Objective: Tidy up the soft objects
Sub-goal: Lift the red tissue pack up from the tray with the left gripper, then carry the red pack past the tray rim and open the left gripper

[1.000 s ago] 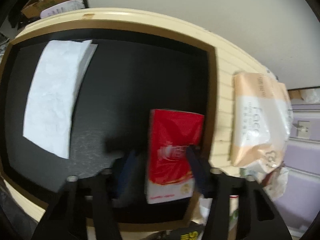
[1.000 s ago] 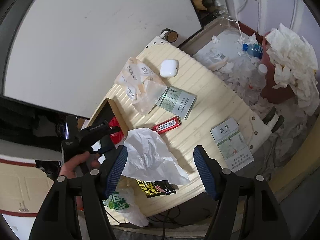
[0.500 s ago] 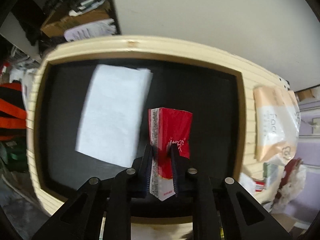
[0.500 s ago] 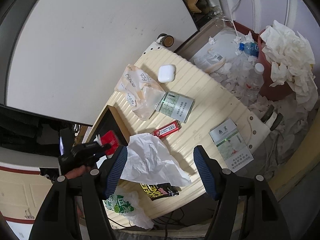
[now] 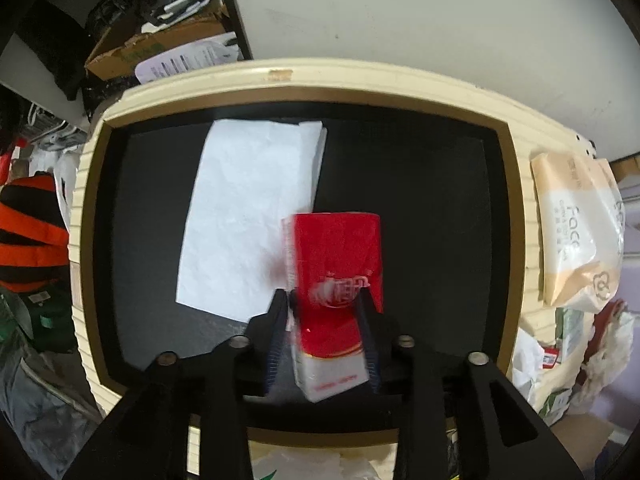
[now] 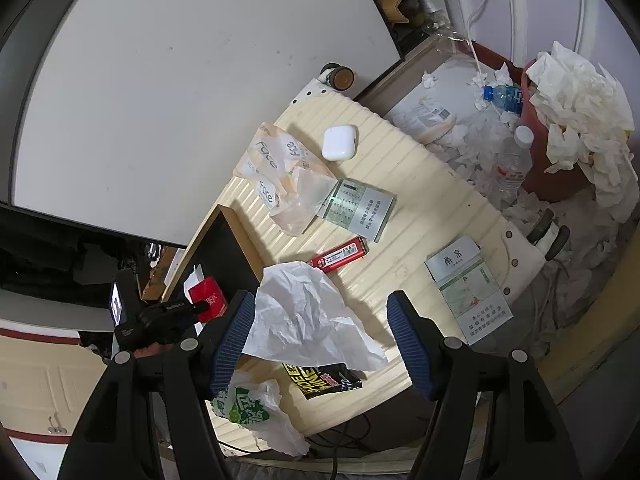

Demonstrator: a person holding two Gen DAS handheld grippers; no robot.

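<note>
We point our left gripper [image 5: 325, 302] straight down, jaws just widening around the red tissue pack [image 5: 336, 276]; our right gripper [image 6: 320, 312] hovers open

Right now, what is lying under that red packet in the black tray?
Beneath the red packet lies the black tray, and at its left edge a folded white tissue. Whatever sits directly under the packet is covered, so contact with the tray cannot be judged.
</note>
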